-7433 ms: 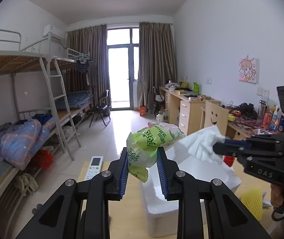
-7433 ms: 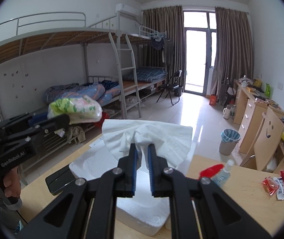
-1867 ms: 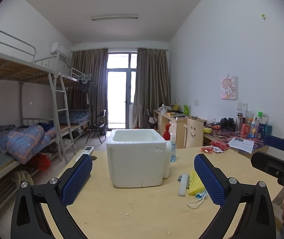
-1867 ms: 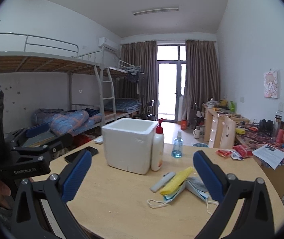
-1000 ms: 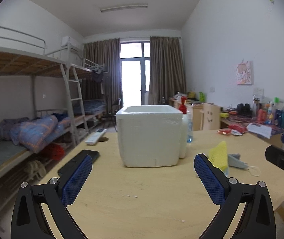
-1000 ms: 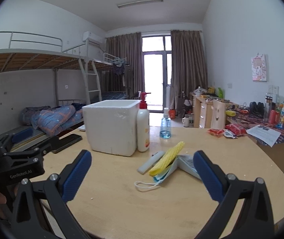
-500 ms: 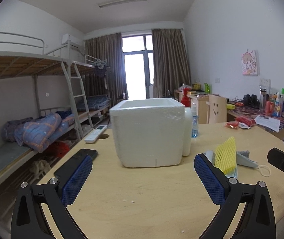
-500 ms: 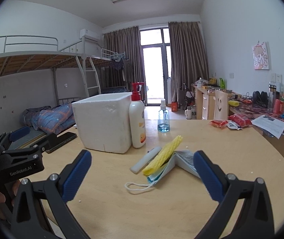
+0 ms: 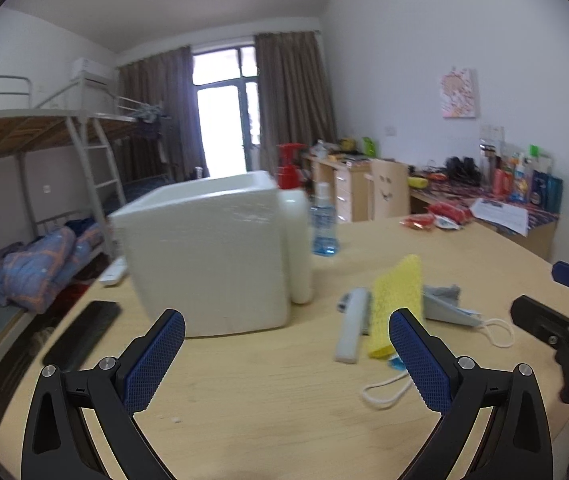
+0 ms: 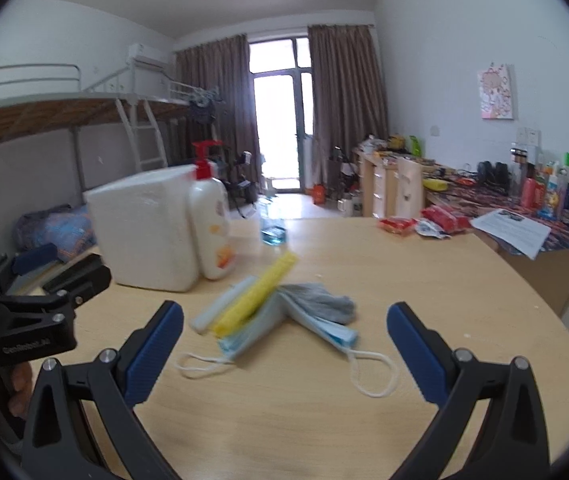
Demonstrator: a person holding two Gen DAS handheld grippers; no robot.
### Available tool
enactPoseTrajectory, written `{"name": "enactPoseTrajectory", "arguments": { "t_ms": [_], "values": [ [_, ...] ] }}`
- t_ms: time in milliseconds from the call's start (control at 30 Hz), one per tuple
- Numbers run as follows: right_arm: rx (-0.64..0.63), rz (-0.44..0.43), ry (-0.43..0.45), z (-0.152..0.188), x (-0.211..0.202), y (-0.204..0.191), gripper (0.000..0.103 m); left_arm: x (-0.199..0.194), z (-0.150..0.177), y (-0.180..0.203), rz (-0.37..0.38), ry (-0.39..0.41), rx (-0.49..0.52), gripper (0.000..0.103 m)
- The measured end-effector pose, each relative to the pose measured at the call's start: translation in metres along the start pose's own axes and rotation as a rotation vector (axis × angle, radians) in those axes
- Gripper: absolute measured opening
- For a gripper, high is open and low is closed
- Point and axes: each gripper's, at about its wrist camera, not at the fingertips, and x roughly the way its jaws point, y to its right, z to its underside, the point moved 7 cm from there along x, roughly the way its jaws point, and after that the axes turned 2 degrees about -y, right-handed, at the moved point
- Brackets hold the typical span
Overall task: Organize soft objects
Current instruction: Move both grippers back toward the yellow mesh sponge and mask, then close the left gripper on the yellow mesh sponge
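Observation:
A white foam box stands on the wooden table; it also shows in the right wrist view. To its right lies a pile: a yellow foam net sleeve, blue face masks, a grey cloth and a white stick. The sleeve and the stick also show in the left wrist view. My right gripper is open and empty, just short of the pile. My left gripper is open and empty, in front of the box.
A white pump bottle and a small blue spray bottle stand beside the box. A black phone and a remote lie at the left. Red snack packets and a paper sheet lie far right.
Both grippers, which held a green bag and a tissue over the box several seconds ago, are now open and empty. Both have dropped low and moved closer to the pile.

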Motion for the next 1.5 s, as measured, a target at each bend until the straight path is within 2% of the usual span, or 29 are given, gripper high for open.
{"name": "enactPoseTrajectory", "arguments": {
  "t_ms": [333,700,867,967,1033,1267,1333,1500],
  "values": [
    [0.017,0.034,-0.054,0.009,0.013,0.026,0.103,0.030,-0.004,0.034,0.080,-0.063,0.052,0.102],
    [0.053,0.015,-0.145,0.018,0.036,0.045,0.103,0.063,-0.005,0.060,0.173,-0.155,0.085,0.101],
    [0.031,0.019,-0.192,0.022,0.048,0.047,0.103,0.076,-0.004,0.070,0.191,-0.187,0.113,0.093],
    [0.020,0.004,-0.207,0.023,0.052,0.047,0.103,0.089,0.000,0.070,0.196,-0.228,0.107,0.085],
    [0.016,-0.002,-0.219,0.024,0.055,0.048,0.103,0.094,0.003,0.072,0.212,-0.255,0.103,0.076],
    [0.025,-0.007,-0.261,0.028,0.064,0.052,0.103,0.103,0.010,0.085,0.261,-0.302,0.138,0.055],
    [0.030,-0.014,-0.278,0.028,0.067,0.052,0.103,0.106,0.012,0.089,0.278,-0.320,0.146,0.041],
    [0.024,-0.038,-0.300,0.029,0.070,0.050,0.103,0.116,0.018,0.089,0.288,-0.369,0.141,0.032]
  ]
}}
